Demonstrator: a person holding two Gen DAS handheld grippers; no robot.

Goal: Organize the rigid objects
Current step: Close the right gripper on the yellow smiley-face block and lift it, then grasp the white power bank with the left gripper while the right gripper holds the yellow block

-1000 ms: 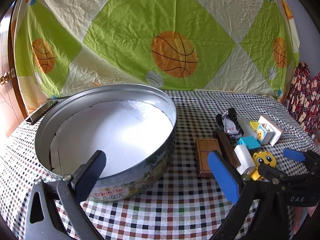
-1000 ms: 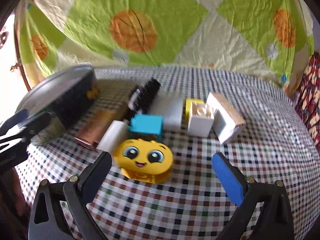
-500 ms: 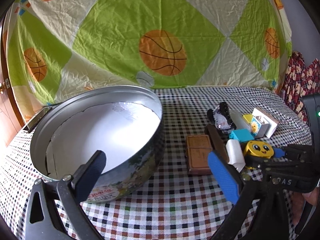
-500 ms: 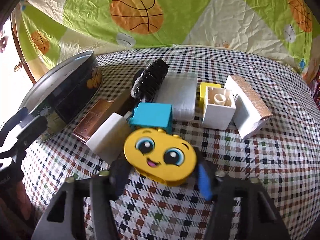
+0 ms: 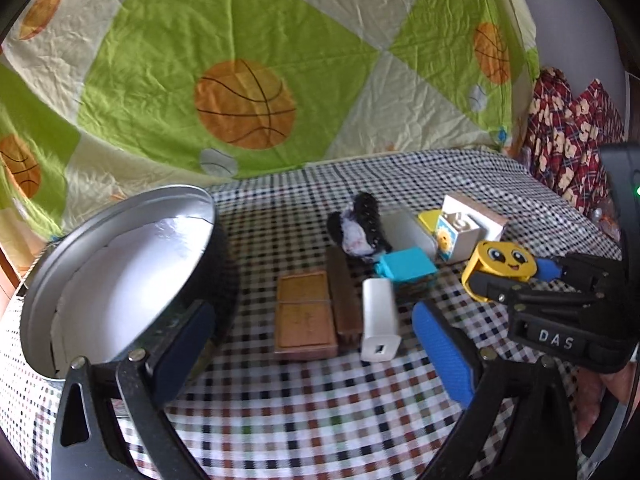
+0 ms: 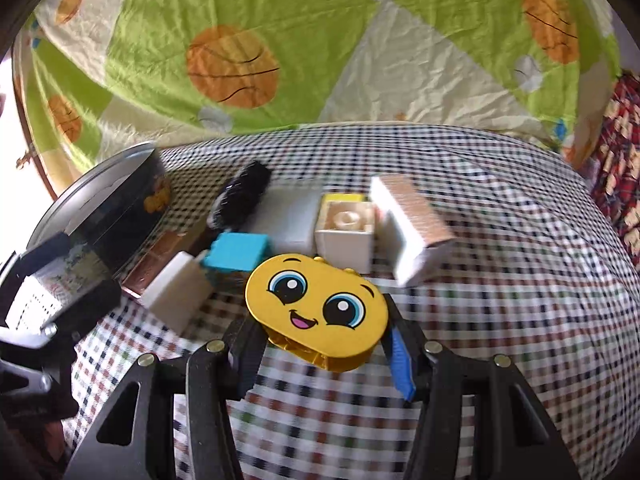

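Yellow smiley-face toy block (image 6: 318, 312) clamped in the right gripper (image 6: 320, 354), just off the checked tablecloth (image 6: 500, 280) beside the other toys.

Both pads press its long sides, so the next stretch is a carry to the round metal tin (image 5: 120, 280) near the cloth's left edge; I would keep the block level, lift it clear of the white charger (image 6: 178, 290) and turquoise block (image 6: 238, 256) just behind it, and let go only once it is well over the tin's rim, low above the white lining. The right gripper is pitched down toward the cloth from the near edge. The left gripper (image 5: 316, 350) also tilts down, its jaws wide, starting to close on nothing, over bare cloth between the tin and the brown box (image 5: 306, 314).
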